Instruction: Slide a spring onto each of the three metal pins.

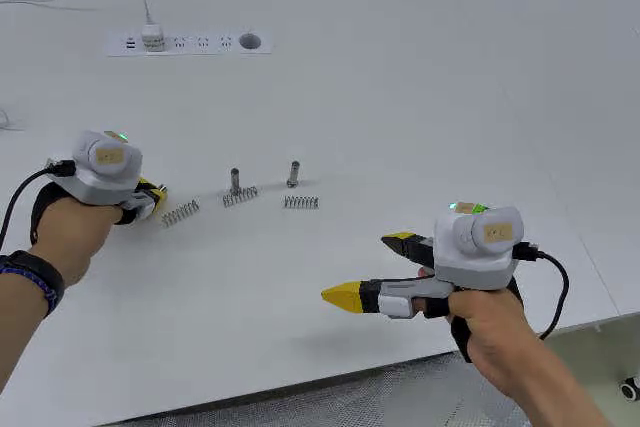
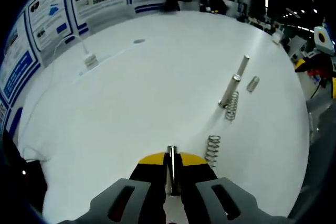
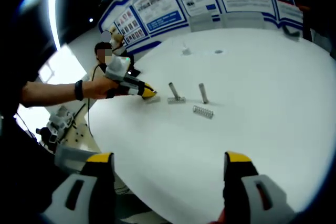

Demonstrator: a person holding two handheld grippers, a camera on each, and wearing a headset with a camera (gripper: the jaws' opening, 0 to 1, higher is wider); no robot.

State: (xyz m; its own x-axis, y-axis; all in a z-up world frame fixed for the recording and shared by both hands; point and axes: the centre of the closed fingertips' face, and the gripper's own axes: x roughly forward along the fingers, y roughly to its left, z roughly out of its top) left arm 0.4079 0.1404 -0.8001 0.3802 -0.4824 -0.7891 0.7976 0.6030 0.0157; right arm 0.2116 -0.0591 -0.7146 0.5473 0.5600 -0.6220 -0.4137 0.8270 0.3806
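My left gripper [image 1: 154, 197] [image 2: 171, 158] is shut on a metal pin [image 2: 171, 170] that lies along its jaws, low over the white table. Just to its right lies a spring [image 1: 181, 212] [image 2: 212, 147]. Two more pins stand upright: the nearer pin [image 1: 235, 180] [image 2: 230, 91] [image 3: 174, 91] with a spring [image 1: 240, 196] [image 2: 231, 105] at its foot, and the farther pin [image 1: 293, 173] [image 2: 242, 65] [image 3: 202, 93]. A third spring [image 1: 300, 202] [image 2: 253, 83] [image 3: 202, 111] lies flat in front of that one. My right gripper [image 1: 372, 267] [image 3: 168, 158] is open and holds nothing, near the table's front edge.
A white power strip [image 1: 190, 43] with a plugged-in charger sits at the back left, its cable trailing off. The table's front edge [image 1: 300, 382] runs just below my right hand. Poster boards [image 3: 173, 3] stand beyond the table's far side.
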